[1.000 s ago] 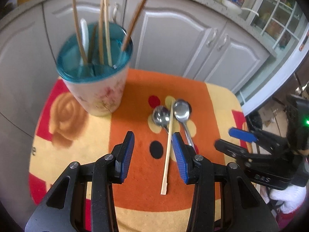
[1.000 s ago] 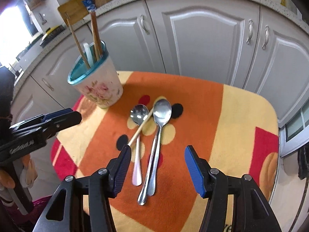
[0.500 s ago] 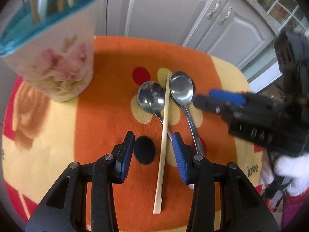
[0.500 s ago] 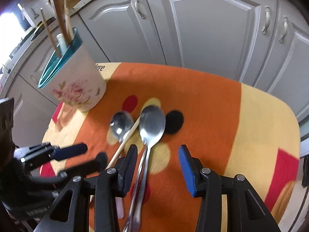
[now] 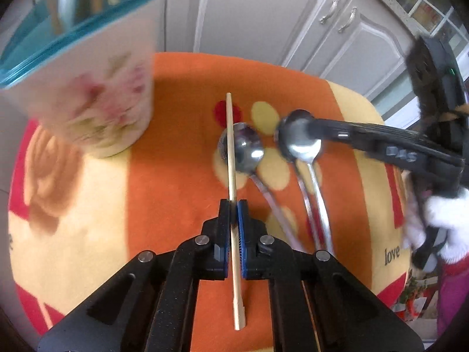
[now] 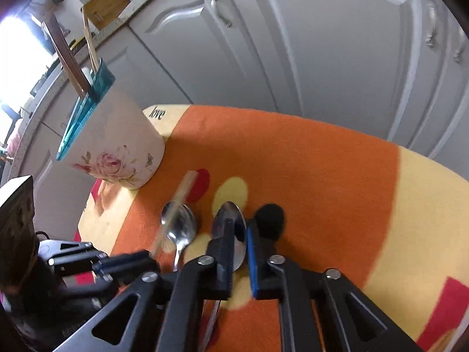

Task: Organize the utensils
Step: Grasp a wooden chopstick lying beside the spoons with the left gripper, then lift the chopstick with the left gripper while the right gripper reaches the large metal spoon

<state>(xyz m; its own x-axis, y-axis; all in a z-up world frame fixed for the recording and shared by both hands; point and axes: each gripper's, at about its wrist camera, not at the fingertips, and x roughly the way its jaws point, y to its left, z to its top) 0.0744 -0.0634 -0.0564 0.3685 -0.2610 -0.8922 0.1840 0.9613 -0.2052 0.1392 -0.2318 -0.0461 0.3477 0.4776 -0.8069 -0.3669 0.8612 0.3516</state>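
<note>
Chopstick (image 5: 231, 158): pale wood, thin and straight — lies mid-surface, its far part across the small spoon (image 5: 244, 149).
Left hand-held gripper (image 5: 233, 214): clamped on the chopstick.
Large spoon (image 5: 299, 143): shiny steel, bowl up, just beside the small spoon.
Right hand-held gripper (image 6: 238, 234): clamped on the large spoon's bowl.
Cup (image 6: 115, 143): white, rose print, teal rim — near the surface's (image 6: 322, 182) far left corner, holding upright sticks.

Glossy metal spoons (image 5: 249, 149), matt wooden chopstick (image 5: 231, 158), fuzzy cloth mat (image 5: 176, 158)
</note>
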